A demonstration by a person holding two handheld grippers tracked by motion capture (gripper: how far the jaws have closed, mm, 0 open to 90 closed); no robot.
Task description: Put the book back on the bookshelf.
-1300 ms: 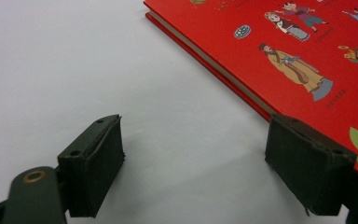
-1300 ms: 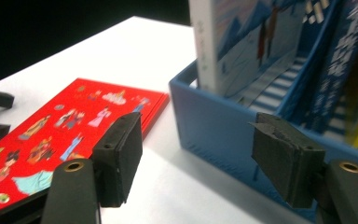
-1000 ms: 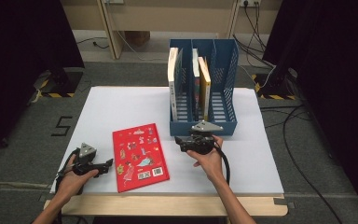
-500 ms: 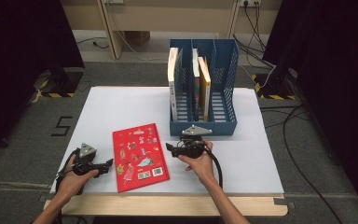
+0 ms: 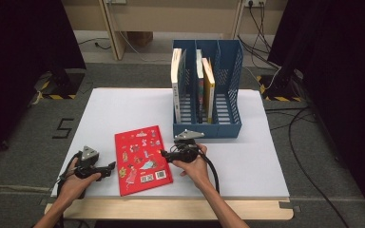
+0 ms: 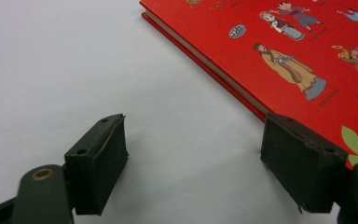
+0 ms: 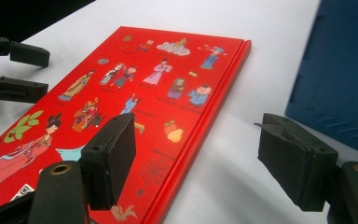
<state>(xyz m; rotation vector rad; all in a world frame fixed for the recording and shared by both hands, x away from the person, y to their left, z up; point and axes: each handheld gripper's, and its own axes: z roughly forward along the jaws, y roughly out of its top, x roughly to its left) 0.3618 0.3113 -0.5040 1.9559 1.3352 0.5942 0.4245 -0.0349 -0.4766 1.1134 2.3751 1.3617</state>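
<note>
The red book [image 5: 142, 159] lies flat on the white desk [image 5: 266, 161], near its front edge, between the two hands and in front of the blue rack [image 5: 208, 128], which already holds a few books [image 5: 177, 80] standing upright. The left claw [image 5: 105, 168] rests just beside the left edge of the book; its jaws have just been closing a little, yet they stand apart and nothing is between them, one jaw being close to the book's edge. The right claw [image 5: 164, 154] is at the right edge of the book, at the spine side, with its jaws wide and just been opening a bit more; it holds nothing, and the spine lies between the two jaws as seen in the right gripper view. The step in hand seems to be taking the book to put it into the rack. To do it well, the right claw should probably go low, so that one jaw slides under the spine and the other comes over the cover, while the left claw keeps the opposite edge from sliding away. A grip too shallow may let the book slip. The cover shows small cartoon figures with short captions and a square code near a corner, but the writing is too small to read.
</note>
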